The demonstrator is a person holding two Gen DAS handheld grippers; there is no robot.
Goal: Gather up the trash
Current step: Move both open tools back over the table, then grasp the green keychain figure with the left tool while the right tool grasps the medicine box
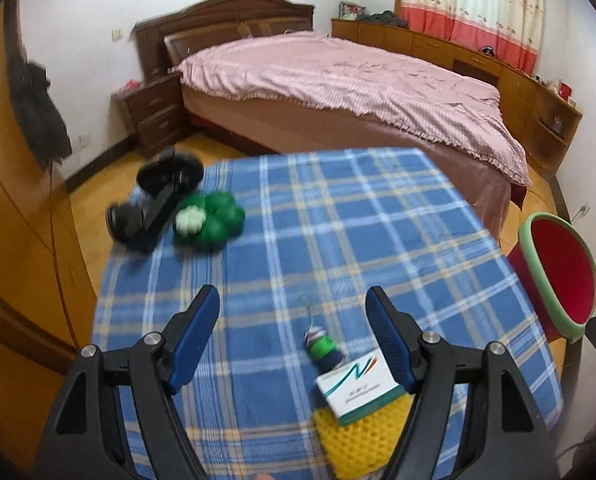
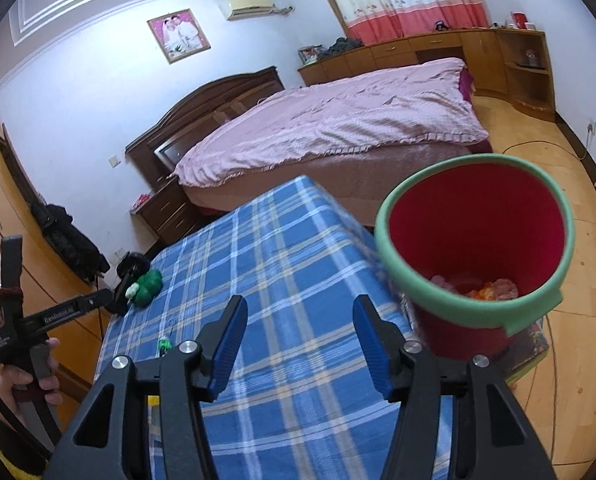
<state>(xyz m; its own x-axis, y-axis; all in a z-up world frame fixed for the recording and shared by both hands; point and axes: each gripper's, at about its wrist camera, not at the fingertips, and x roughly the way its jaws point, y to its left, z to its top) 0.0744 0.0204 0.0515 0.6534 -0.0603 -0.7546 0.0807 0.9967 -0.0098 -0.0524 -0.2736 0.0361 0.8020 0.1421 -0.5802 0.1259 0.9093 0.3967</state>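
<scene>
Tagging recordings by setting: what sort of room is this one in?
A home bedroom, most likely: a bed under a pink cover, a nightstand beside it, and a framed portrait on the wall. Work happens at a plaid-covered table.

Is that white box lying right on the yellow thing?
Touching: in the left wrist view, the white box overlaps the yellow mat, resting on its far edge.

Bin: right side cut by left view's edge.
Trash in bin: blurred, kinds unclear.
Sponge: partly under box.
</scene>
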